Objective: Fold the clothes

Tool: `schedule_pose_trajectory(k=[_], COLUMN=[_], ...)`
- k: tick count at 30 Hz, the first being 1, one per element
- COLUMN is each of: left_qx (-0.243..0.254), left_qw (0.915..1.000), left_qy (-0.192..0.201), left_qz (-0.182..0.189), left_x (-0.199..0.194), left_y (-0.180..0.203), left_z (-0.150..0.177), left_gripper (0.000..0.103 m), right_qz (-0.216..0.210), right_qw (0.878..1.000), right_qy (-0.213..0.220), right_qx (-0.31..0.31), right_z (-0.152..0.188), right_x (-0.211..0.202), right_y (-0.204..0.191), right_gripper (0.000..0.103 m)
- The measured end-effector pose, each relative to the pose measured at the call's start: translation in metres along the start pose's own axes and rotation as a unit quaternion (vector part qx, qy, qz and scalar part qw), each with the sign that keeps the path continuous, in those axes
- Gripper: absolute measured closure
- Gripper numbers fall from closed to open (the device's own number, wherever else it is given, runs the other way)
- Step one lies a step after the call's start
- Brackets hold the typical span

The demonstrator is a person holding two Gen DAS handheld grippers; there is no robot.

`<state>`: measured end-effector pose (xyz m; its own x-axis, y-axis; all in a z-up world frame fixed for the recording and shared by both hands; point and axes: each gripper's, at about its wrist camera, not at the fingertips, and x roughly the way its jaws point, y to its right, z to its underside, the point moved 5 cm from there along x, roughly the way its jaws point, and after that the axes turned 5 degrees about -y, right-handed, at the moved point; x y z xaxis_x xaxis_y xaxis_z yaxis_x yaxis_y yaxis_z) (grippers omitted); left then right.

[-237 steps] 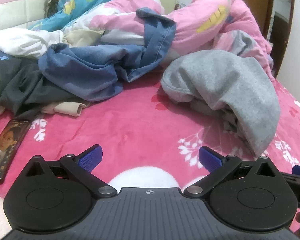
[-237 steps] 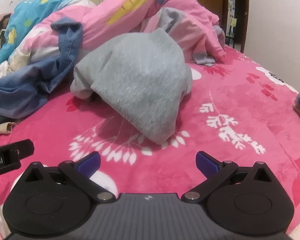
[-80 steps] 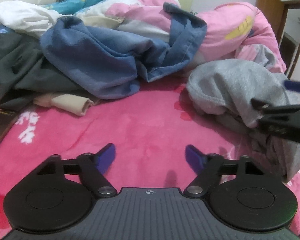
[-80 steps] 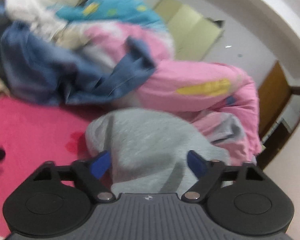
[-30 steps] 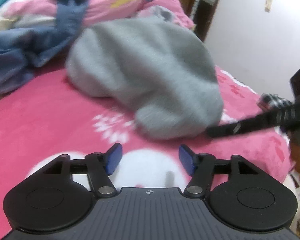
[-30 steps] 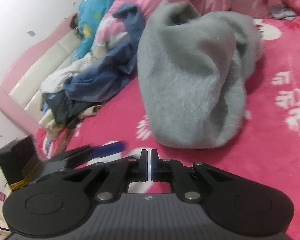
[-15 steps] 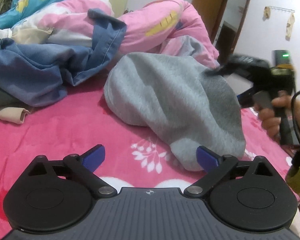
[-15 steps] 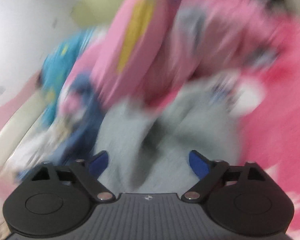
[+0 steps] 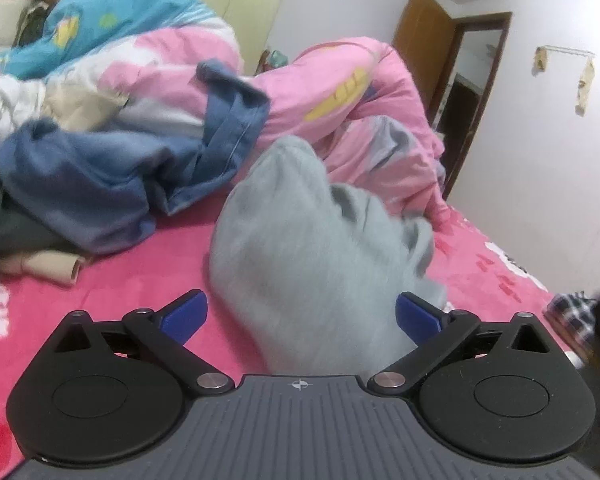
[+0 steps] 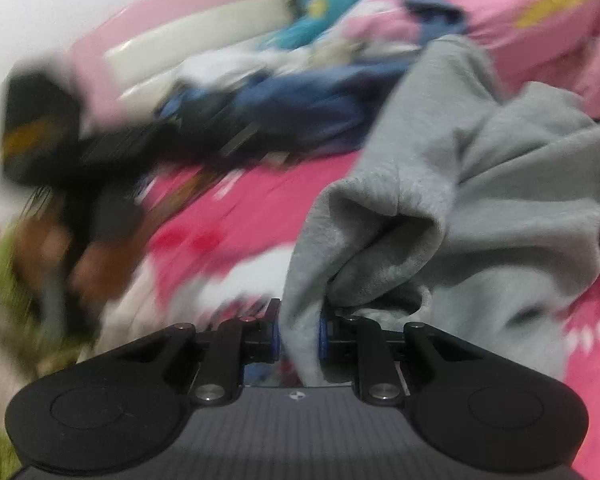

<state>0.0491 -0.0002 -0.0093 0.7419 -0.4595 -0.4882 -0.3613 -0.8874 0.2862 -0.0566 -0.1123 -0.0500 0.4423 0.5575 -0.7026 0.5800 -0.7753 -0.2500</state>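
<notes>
My right hand-held gripper (image 10: pixel 298 338) just went from shut-empty to closing on the grey fleece garment (image 10: pixel 480 208); left hand-held gripper (image 9: pixel 300 316) wide open, so unfolding can start.

Grey garment (image 10: pixel 480 184): soft, matt fleece cloth; bed cover (image 9: pixel 148 264): plush pink fabric; gripper bodies: matt black plastic; door (image 9: pixel 418 48): smooth brown wood.
</notes>
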Motion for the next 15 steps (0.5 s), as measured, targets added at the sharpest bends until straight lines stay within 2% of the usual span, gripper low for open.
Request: schedule_pose_trajectory(k=[3,5,8,11,13,15], left_qx=[0.016,0.026,0.038,0.038,0.0,-0.044], left_qw=[0.9999,0.9995,0.9975,0.9895,0.9865,0.9829], left_qy=[-0.002,-0.014,-0.04,-0.073,-0.088,-0.099], left_qz=[0.007,-0.007,-0.044,-0.119,-0.138,-0.149], left_x=[0.004,0.014,0.033,0.052,0.053,0.051], left_y=[0.013,0.017,0.015,-0.006,-0.029,-0.054], left_z=[0.003,0.009,0.021,0.032,0.036,0.04], left_gripper=[0.001,0.001,0.004,0.008,0.011,0.012], right_qz=[-0.006,-0.023,0.007,-0.009,-0.017,-0.014], right_qw=[0.999,0.998,0.998,0.999,1.0,0.999], right_qy=[-0.028,-0.047,-0.048,-0.03,-0.016,0.007], right_qx=[-0.028,-0.033,-0.043,-0.001,0.018,0.029], right_z=[0.027,0.043,0.057,0.052,0.046,0.039], right_x=[0.0,0.002,0.0,-0.02,-0.039,-0.059], right_y=[-0.034,-0.052,-0.061,-0.047,-0.036,-0.025], right_gripper=[0.083,0.084,0.084,0.083,0.076,0.055])
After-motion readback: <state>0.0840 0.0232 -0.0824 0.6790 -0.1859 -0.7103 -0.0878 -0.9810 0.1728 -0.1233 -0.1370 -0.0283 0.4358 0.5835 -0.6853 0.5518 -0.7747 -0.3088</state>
